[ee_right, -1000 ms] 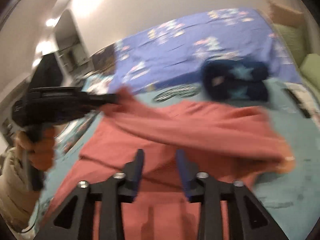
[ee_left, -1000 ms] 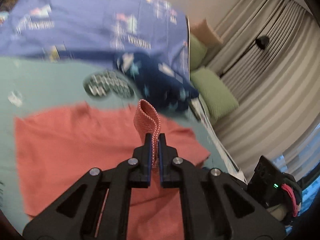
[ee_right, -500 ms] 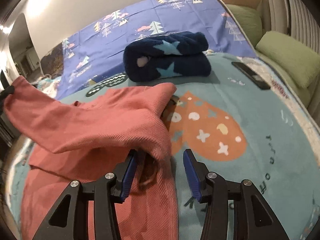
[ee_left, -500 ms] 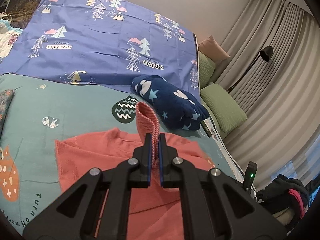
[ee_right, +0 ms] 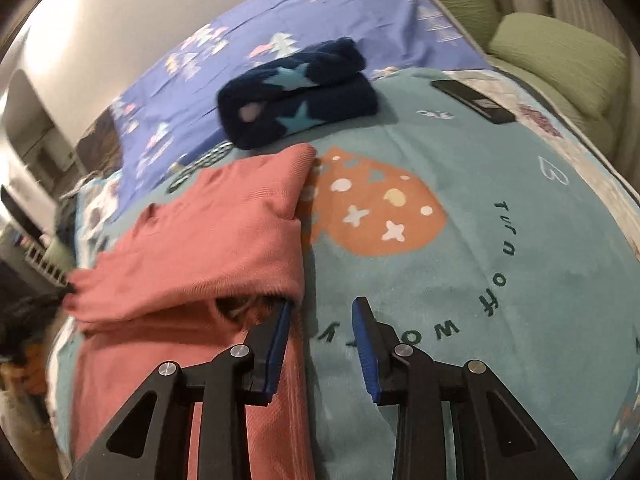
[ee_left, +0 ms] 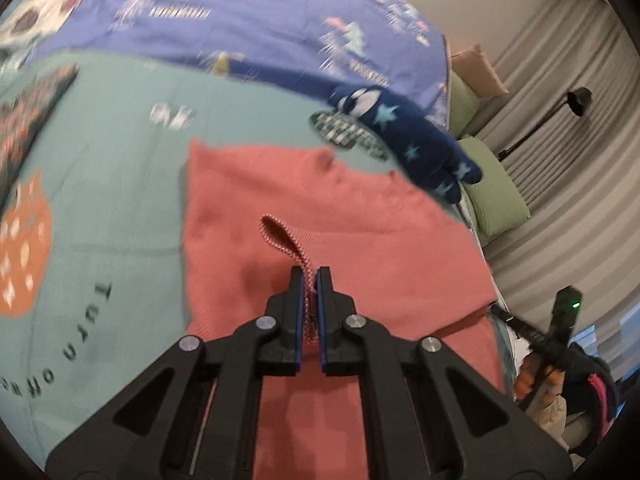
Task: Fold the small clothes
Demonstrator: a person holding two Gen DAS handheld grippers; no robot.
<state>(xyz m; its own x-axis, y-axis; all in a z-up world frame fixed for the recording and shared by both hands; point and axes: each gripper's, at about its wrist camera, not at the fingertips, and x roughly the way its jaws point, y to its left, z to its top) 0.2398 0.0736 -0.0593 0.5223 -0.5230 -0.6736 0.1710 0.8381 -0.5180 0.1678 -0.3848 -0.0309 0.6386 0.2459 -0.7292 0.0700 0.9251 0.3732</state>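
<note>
- The bed (ee_right: 520,280) fills both views, covered near the cameras by a teal blanket (ee_left: 112,200) printed with orange shapes and dark lettering
- A purple sheet (ee_left: 260,32) with small tree prints lies across the far part of the bed, its near edge meeting the teal blanket
- A coral-red garment (ee_left: 340,248) lies on the teal blanket; in the right wrist view it takes up the left half, and one part of it is folded over the rest, making a thick doubled layer with an open gap under its near edge
- Green pillows (ee_right: 560,60) sit at the far right of the bed, with pleated curtains (ee_left: 560,140) to their right in the left wrist view
- A folded dark blue fleece with pale stars (ee_right: 300,96) rests on the bed just beyond the far corner of the coral-red garment, near the edge of the purple sheet
- The left tool (ee_left: 310,280) is pinched tight on a narrow strip of the coral-red garment, which loops up and away from the blue pads over the flat part of the cloth
- The right tool (ee_right: 320,312) stands with its fingers apart and nothing between them; its left finger (ee_right: 278,336) is at the near right edge of the folded layer, the other over bare teal blanket
- A black floor lamp (ee_left: 576,104) stands in front of the curtains
- A flat black remote-like thing (ee_right: 472,100) lies on the teal blanket to the right of the fleece, apart from it
</note>
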